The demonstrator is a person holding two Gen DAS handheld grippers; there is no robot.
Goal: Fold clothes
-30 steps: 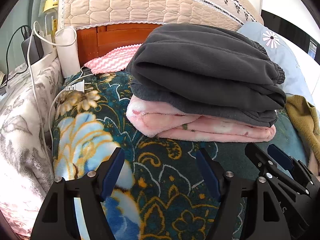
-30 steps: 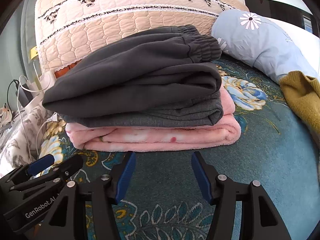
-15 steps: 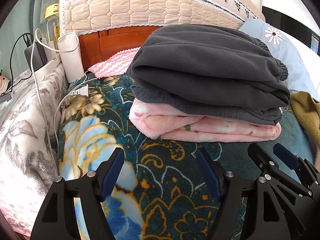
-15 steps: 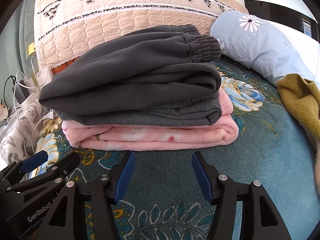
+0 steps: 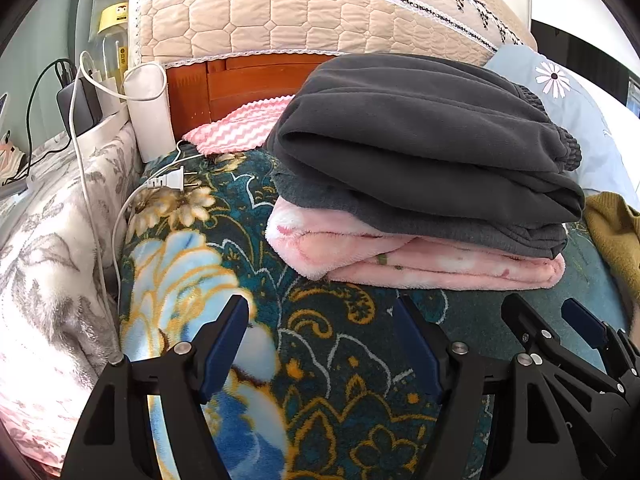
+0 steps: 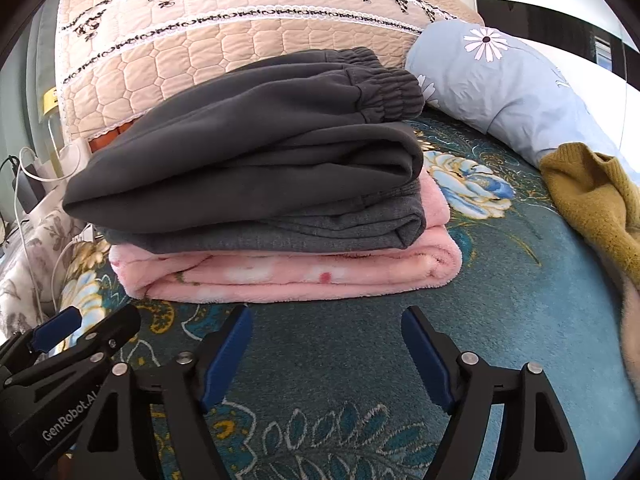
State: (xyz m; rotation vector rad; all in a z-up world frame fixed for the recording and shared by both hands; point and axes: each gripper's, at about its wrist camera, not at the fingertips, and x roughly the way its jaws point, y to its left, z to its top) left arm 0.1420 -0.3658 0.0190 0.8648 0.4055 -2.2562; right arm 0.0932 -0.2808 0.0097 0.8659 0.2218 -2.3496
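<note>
Folded grey trousers (image 6: 248, 168) top a folded pink blanket (image 6: 296, 276) on the bedspread (image 6: 500, 320) — both grippers, left (image 5: 320, 344) and right (image 6: 326, 350), empty, the right's jaws just widened.

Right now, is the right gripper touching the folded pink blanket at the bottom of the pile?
Apart. In the right wrist view, a strip of teal bedspread shows between the open right gripper and the pink blanket.

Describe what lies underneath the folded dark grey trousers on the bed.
The dark grey trousers rest on a folded pink fleece garment, which lies on the teal floral blanket. Only the pink garment's front and side edges show; its top surface is covered by the trousers.
</note>
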